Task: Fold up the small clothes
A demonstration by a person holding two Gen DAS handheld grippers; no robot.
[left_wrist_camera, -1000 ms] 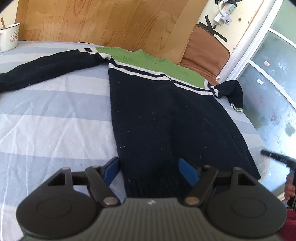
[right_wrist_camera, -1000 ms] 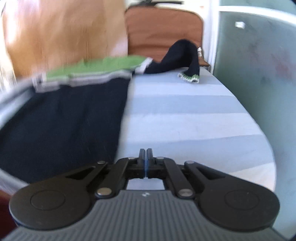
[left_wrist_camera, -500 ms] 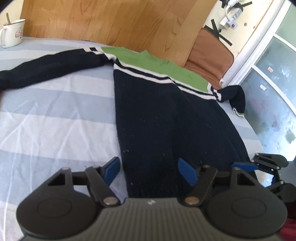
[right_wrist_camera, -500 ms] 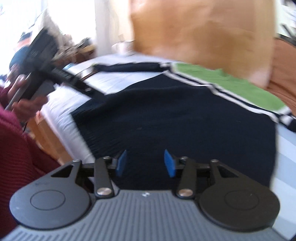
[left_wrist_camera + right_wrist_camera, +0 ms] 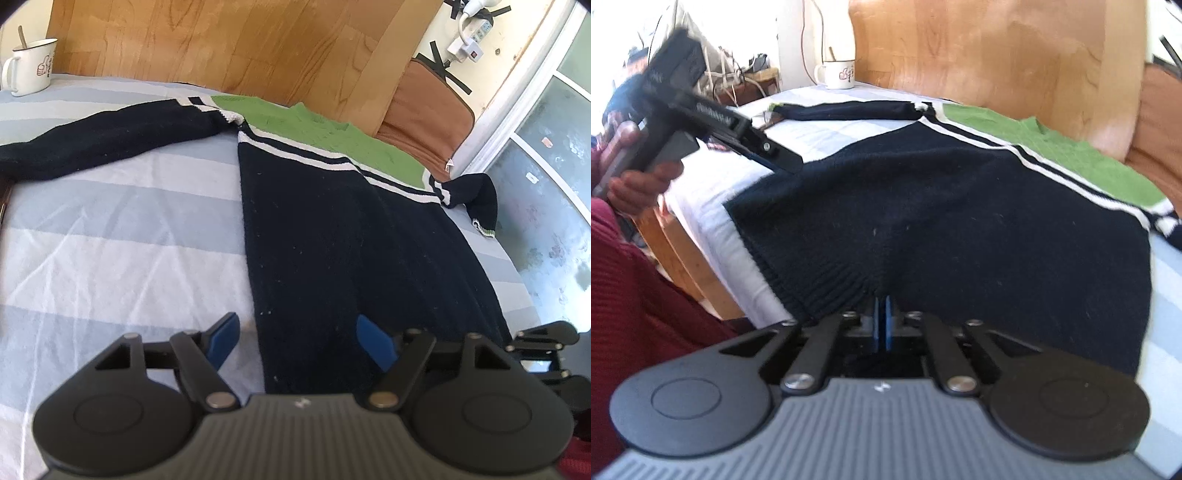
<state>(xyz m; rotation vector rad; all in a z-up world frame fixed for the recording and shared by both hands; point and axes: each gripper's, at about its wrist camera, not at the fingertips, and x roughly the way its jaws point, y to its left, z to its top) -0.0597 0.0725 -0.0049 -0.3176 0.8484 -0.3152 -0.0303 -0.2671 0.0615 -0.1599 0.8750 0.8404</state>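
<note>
Knitwear dominates both views: a dark navy knitted sweater with a green yoke and white stripes (image 5: pixel 343 236) lies flat on a bed covered by a blue-and-white striped sheet (image 5: pixel 122 258), its ribbed hem toward the near edge and its collar toward a wooden headboard (image 5: pixel 229 44). One sleeve stretches out to the left across the sheet; the other bends over the far right edge of the bed. The left claw (image 5: pixel 297 341) stands open, its blue pads (image 5: pixel 223 338) straddling the left side edge of the sweater near the hem, one pad over the sheet and the other over the knit, nothing pinched between them. The right claw (image 5: pixel 882 325) is closed tight at the ribbed hem near the right corner; its jaws have just been closing, and the knit puckers toward the pads, so it appears to have hold of the hem fabric. A white enamel mug with a printed design (image 5: pixel 31 66) stands at the far left corner of the bed. In the right wrist view a hand (image 5: pixel 642 177) holds the left tool, beside a dark red sleeve (image 5: pixel 639 295).
</note>
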